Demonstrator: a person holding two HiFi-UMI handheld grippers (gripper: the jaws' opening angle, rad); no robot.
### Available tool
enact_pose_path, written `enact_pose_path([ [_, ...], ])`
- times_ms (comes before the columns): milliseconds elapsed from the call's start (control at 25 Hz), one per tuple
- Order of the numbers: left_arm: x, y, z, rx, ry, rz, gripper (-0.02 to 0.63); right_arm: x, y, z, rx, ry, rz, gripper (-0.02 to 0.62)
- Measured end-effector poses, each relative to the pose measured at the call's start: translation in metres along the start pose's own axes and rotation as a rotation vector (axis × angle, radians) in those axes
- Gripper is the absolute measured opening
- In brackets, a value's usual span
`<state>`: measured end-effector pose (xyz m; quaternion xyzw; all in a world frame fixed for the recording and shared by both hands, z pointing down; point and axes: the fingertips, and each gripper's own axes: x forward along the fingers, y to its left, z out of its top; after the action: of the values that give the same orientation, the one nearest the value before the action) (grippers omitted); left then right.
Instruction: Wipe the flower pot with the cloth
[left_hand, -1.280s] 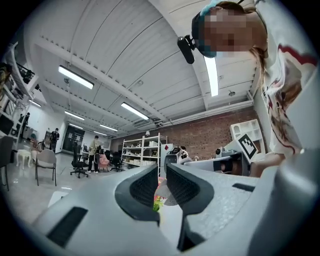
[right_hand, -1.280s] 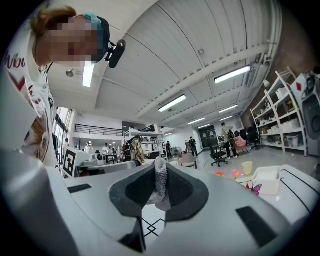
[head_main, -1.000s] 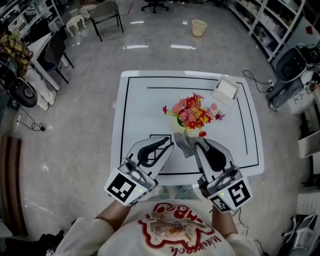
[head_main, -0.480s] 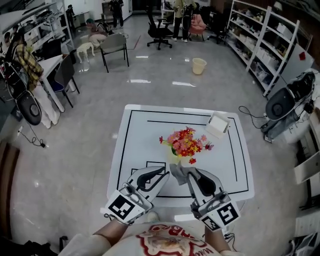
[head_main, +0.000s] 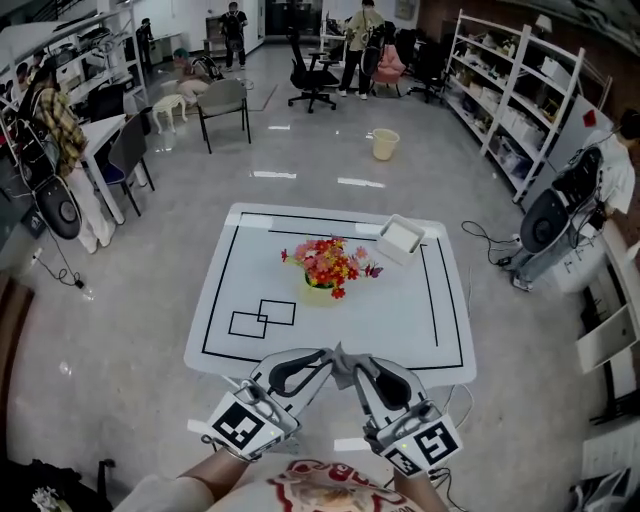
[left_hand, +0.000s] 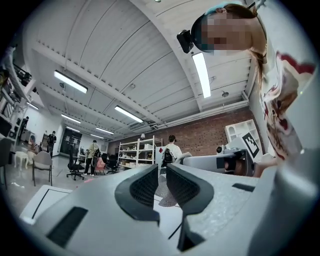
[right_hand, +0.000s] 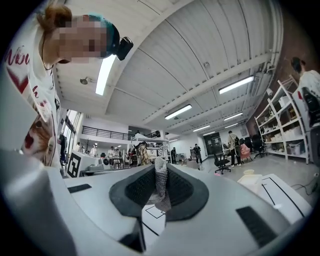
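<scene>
You've backed away from the surface (head_main: 400, 325), so the flower pot (head_main: 320, 291) now sits mid-surface, well apart from both tongs, right tongs (right_hand: 159, 189) clamped on the cloth (right_hand: 160, 172), left tongs (left_hand: 160, 182) slightly apart and empty, so wiping looks paused or done.

- Before you stands a white square table (head_main: 420, 330) on a glossy grey floor (head_main: 130, 300). A black line (head_main: 214, 300) runs round its top, just inside the edge.
- Near the middle of your table stands a yellow-green flower pot (head_main: 318, 291), upright, filled with red, pink and orange flowers (head_main: 328, 262).
- At the far right corner you have a shallow white box (head_main: 400, 240), set askew to the table's edges.
- At your near left, two black outlined squares (head_main: 262, 318) overlap at one corner, well apart from the pot.
</scene>
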<state>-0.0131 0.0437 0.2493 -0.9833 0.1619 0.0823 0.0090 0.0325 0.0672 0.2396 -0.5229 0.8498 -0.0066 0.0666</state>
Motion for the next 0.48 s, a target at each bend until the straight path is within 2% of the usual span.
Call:
enact_pose_path([
  [480, -0.052, -0.167, -0.014, -0.034, 0.015, 0.101, 0.057, -0.158, 0.063, 0.000, 0.015, 0.011, 0.055, 0.044],
])
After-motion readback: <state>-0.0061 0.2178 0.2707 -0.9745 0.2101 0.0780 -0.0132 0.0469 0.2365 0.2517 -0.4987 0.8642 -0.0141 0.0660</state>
